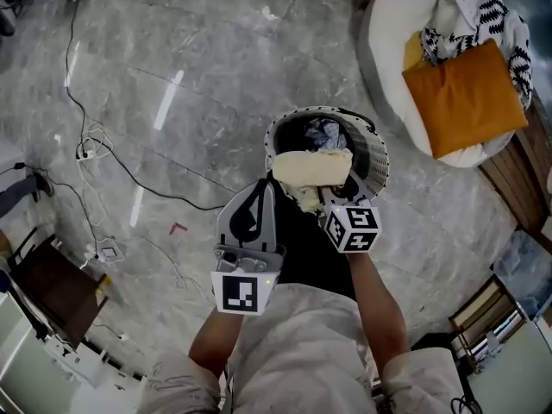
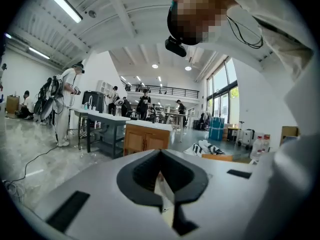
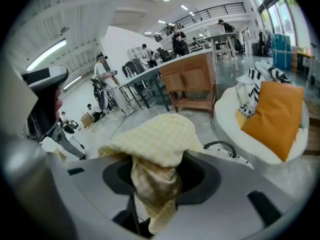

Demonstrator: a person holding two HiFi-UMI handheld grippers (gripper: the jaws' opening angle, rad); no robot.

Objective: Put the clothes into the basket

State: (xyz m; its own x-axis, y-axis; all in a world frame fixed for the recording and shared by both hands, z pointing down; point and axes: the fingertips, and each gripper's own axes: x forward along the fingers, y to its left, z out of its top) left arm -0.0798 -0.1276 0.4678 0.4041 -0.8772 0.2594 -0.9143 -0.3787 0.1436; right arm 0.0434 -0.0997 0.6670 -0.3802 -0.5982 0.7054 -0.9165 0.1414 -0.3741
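Note:
A round mesh basket (image 1: pixel 377 149) stands on the grey floor just ahead of me, with dark clothes (image 1: pixel 323 132) inside it. A pale yellow checked cloth (image 1: pixel 312 168) hangs over its near rim. My right gripper (image 1: pixel 321 198) is shut on this cloth (image 3: pixel 152 144), which drapes over the jaws and hides the fingertips in the right gripper view. The basket's dark handle (image 3: pixel 219 145) shows just beyond. My left gripper (image 1: pixel 262 184) is beside it on the left, level with the basket's near edge. Its jaws (image 2: pixel 161 152) meet at the tips and hold nothing I can make out.
A white beanbag (image 1: pixel 392 50) with an orange cushion (image 1: pixel 464 97) and a black-and-white patterned cloth (image 1: pixel 493 15) lies to the right of the basket. Cables (image 1: pixel 95 145) trail over the floor on the left. Wooden furniture (image 1: pixel 517 171) lines the right edge.

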